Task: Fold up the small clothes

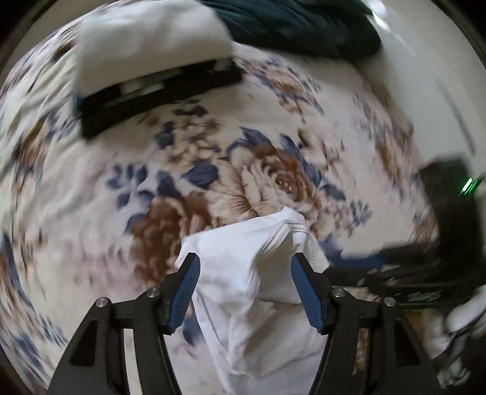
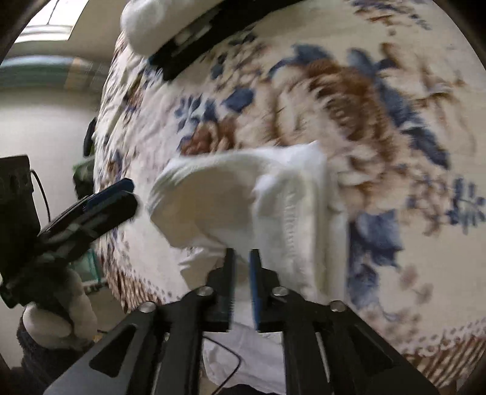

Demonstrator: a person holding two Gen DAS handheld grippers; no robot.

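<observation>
1. A white garment (image 1: pixel 252 282) lies crumpled on a bed covered by a floral blanket (image 1: pixel 188 158) with brown roses and blue leaves. The pictures are blurred, so fine detail of the cloth is hard to make out.
2. The garment sits at the near edge of the blanket, just below the large brown rose (image 1: pixel 273 179) in the left wrist view; a stitched hem shows at the garment's upper right corner.
3. The left claw (image 1: pixel 245 267) is spread wide, its blue-lined fingers (image 1: pixel 189 282) standing on either side of the garment. The cloth lies between them, and whether the pads touch it cannot be told.
4. The right claw (image 2: pixel 242 264) has its fingers close together with a narrow gap. White cloth shows in that gap and behind it, but the blur hides whether the pads pinch it.
5. In the right wrist view the garment (image 2: pixel 252 206) rises in a puffed fold just beyond the right claw's tips, with a ribbed edge on its right side.
6. The left claw (image 2: pixel 121 194) also appears in that view, to the left of the garment, held by a hand in a white glove (image 2: pixel 60 316).
7. Far from the garment, at the blanket's other end, a black flat object (image 1: pixel 158 94) lies partly under white cloth (image 1: pixel 145 39), beside a dark green fabric (image 1: pixel 297 24).
</observation>
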